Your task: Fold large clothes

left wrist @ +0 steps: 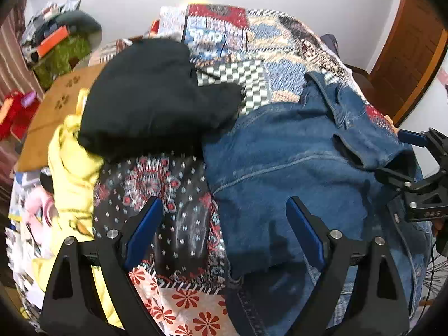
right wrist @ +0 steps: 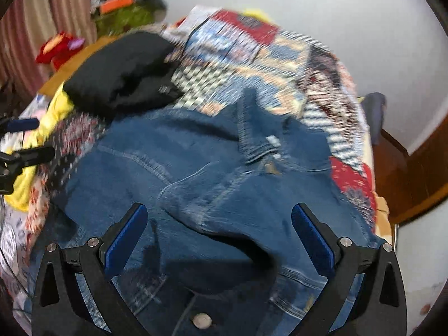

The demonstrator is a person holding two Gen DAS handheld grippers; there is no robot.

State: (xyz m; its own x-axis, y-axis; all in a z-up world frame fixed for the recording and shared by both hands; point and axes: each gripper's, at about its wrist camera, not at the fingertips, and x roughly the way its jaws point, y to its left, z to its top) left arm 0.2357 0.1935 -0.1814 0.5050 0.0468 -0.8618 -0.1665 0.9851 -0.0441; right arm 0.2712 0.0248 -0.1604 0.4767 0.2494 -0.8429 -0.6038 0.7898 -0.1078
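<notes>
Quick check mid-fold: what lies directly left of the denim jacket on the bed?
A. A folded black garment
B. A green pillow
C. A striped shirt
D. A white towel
A: the folded black garment sits just left of the denim jacket, partly over a yellow garment.

Landmark = jacket [left wrist: 294, 162], spread on bed [left wrist: 252, 36]. Sweater [left wrist: 156, 98] to its left, farther back, touching. Raincoat [left wrist: 72, 168] left of sweater, partly under it. Cardboard box [left wrist: 56, 106] behind raincoat. Door [left wrist: 414, 56] far right of jacket.
</notes>
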